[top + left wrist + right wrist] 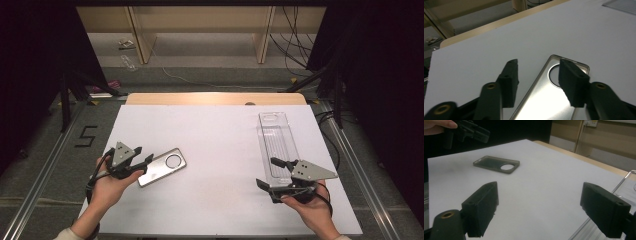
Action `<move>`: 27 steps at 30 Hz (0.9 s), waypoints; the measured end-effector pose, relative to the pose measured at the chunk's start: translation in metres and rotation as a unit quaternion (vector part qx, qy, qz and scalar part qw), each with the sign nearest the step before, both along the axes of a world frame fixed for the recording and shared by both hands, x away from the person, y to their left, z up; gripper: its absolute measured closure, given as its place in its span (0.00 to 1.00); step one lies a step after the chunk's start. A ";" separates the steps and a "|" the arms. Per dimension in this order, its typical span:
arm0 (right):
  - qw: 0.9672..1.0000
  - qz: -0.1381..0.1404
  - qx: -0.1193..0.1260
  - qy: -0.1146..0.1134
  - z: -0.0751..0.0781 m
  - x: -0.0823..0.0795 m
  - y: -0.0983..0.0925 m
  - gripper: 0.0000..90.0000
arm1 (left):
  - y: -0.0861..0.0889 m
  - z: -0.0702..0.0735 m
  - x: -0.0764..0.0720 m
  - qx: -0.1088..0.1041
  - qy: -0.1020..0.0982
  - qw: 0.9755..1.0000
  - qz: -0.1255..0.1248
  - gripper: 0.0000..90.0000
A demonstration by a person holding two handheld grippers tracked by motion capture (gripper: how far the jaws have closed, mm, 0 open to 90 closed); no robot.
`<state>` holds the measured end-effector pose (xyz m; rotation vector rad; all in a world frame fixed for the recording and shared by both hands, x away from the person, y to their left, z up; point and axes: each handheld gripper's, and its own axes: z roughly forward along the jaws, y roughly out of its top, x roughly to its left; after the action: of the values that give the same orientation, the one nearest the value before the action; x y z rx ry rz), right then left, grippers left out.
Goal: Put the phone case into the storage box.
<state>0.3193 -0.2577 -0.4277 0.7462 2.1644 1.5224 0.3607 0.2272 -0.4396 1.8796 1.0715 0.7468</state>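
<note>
Approach is the step judged to be in hand: the left hand-held gripper (pixel 146 163) is held with jaws parted, nothing gripped, astride the near end of the flat silver metal lid with a round window (pixel 162 166) lying on the white surface (pixel 215 145). The right hand-held gripper (pixel 267 173), spread wide and empty, is poised beside the long clear plastic box (pixel 276 142). Next, closing on the lid's edges is called for.

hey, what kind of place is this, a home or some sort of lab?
Probably a lab recording station: a white-topped table set between metal floor rails, loose cables behind it, and a taped number five on the grey floor.
</note>
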 end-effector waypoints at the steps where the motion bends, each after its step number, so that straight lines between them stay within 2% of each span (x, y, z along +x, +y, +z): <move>1: 1.000 0.000 0.000 0.000 0.000 0.000 0.000 0.18 | 0.001 -0.001 0.003 0.009 0.006 1.000 0.006 0.68; 2: 1.000 0.000 -0.001 0.001 0.000 0.000 0.001 0.18 | 0.003 -0.003 0.006 0.015 0.014 1.000 0.011 0.79; 3: 1.000 0.000 -0.001 0.001 0.000 0.000 0.001 0.18 | 0.006 -0.007 0.013 0.022 0.027 0.999 0.008 0.85; 4: 1.000 0.000 -0.001 0.001 0.000 0.000 0.001 0.18 | 0.006 -0.007 0.013 0.022 0.027 0.999 0.008 0.90; 5: 1.000 0.001 -0.002 0.001 0.000 0.000 0.001 0.18 | 0.010 -0.011 0.021 0.034 0.034 0.999 0.015 0.97; 6: 1.000 0.001 -0.002 0.001 0.000 0.000 0.001 0.18 | 0.010 -0.011 0.021 0.034 0.034 0.999 0.015 0.99; 9: 1.000 0.000 0.000 0.002 -0.001 0.001 0.001 0.18 | 0.019 -0.020 0.036 0.047 0.055 0.997 0.017 1.00; 10: 1.000 0.000 0.000 0.002 -0.001 0.001 0.001 0.18 | 0.019 -0.020 0.036 0.047 0.055 0.997 0.017 1.00; 13: 1.000 -0.001 -0.002 0.003 -0.001 0.001 0.000 0.18 | 0.027 -0.028 0.043 0.044 0.075 0.996 0.013 1.00; 18: 1.000 -0.001 -0.003 0.002 -0.001 0.001 0.001 0.18 | 0.031 -0.032 0.047 0.054 0.089 0.995 0.008 1.00; 19: 1.000 -0.001 -0.003 0.001 -0.001 0.001 0.001 0.18 | 0.031 -0.034 0.049 0.066 0.094 0.993 0.005 1.00; 22: 1.000 -0.001 -0.002 0.002 -0.001 0.001 0.001 0.18 | 0.031 -0.035 0.051 0.074 0.101 0.992 0.003 1.00; 27: 1.000 -0.002 -0.003 0.003 -0.002 0.001 0.001 0.18 | 0.028 -0.039 0.056 0.100 0.114 0.988 -0.007 1.00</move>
<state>0.3200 -0.2572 -0.4293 0.7547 2.1697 1.5135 0.4166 0.2557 -0.4783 2.1829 1.1574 0.6634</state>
